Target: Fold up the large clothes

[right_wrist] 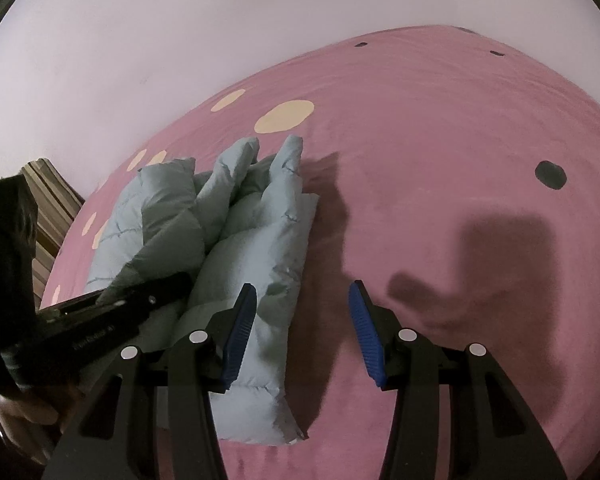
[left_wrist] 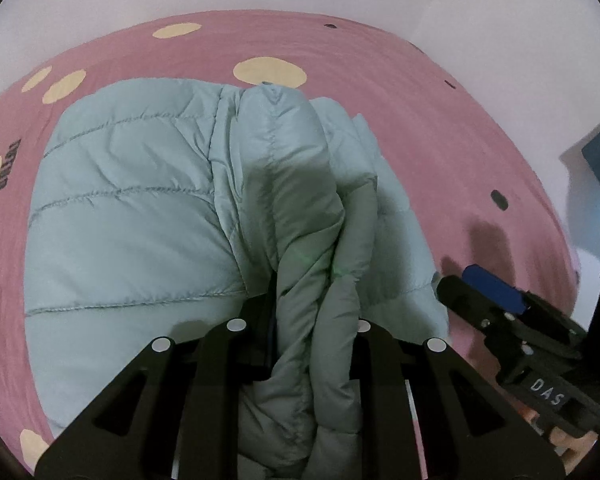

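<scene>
The left claw [left_wrist: 312, 320] is clenched on a bunched fold of the pale blue quilted jacket [left_wrist: 140, 208]. The fabric rises between its two black fingers and fills the gap completely; the pads themselves are hidden by the cloth. Ahead of this claw and to its left, the main body of the jacket lies spread on the pink bed cover [left_wrist: 420, 100], with the stitched quilting lines visible. The gripped fold forms a raised ridge running straight forward from the claw.

The right claw [right_wrist: 302, 332] is released. Its blue ribbed pads [right_wrist: 240, 336] stand well apart, with only bed cover between them. The left pad sits just beside the near edge of the jacket; whether it touches the fabric cannot be told. The right pad is clear of the garment, over bare cover.

In the right wrist view, the jacket [right_wrist: 252, 248] lies ahead and to the left of the right claw, gathered in several thick folds. The left claw's black body [right_wrist: 132, 304] enters from the left edge and reaches into those folds. In the left wrist view, the right claw [left_wrist: 480, 284] appears at the right, just beside the right edge of the jacket.

The bed cover [right_wrist: 420, 140] carries cream dots [right_wrist: 284, 116] beyond the jacket and dark dots [right_wrist: 551, 175] to the right. Shadows of the tools fall on the cover ahead of the right claw. A pale wall [right_wrist: 140, 40] stands beyond the bed.
</scene>
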`<state>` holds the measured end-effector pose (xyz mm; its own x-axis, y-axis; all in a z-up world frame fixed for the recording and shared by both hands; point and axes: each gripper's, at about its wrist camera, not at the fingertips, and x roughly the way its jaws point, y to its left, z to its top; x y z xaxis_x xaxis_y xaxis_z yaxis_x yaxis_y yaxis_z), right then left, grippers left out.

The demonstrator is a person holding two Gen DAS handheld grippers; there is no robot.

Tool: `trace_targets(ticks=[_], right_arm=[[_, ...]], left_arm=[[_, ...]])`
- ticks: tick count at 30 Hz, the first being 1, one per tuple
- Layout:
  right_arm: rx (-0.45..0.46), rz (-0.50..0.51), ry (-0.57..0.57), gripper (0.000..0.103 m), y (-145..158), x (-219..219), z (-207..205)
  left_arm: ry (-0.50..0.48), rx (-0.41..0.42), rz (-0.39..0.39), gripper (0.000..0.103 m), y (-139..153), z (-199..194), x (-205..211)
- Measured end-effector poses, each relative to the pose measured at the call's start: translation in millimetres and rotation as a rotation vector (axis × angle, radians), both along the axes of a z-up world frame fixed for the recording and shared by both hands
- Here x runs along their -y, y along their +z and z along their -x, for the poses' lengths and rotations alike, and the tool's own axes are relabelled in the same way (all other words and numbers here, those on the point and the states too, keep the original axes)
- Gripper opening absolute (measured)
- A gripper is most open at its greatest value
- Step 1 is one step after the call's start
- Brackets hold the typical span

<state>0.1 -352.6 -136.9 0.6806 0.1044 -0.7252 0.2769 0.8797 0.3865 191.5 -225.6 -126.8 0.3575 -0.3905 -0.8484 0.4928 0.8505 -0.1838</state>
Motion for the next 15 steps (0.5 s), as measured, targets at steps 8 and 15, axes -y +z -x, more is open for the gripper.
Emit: trace_targets(ticks=[8,15], right_arm=[[-0.006,-0.007,-0.022,0.049,-2.8,10.0,-0.4],[-0.018,0.009,-0.026,0.049,0.2,7.8,-1.7]], left_arm=[[-0.014,0.032,0.005,0.027,7.2,6.3,6.5],[-0.041,0.053,0.064,0.045,25.6,20.3,2.7]])
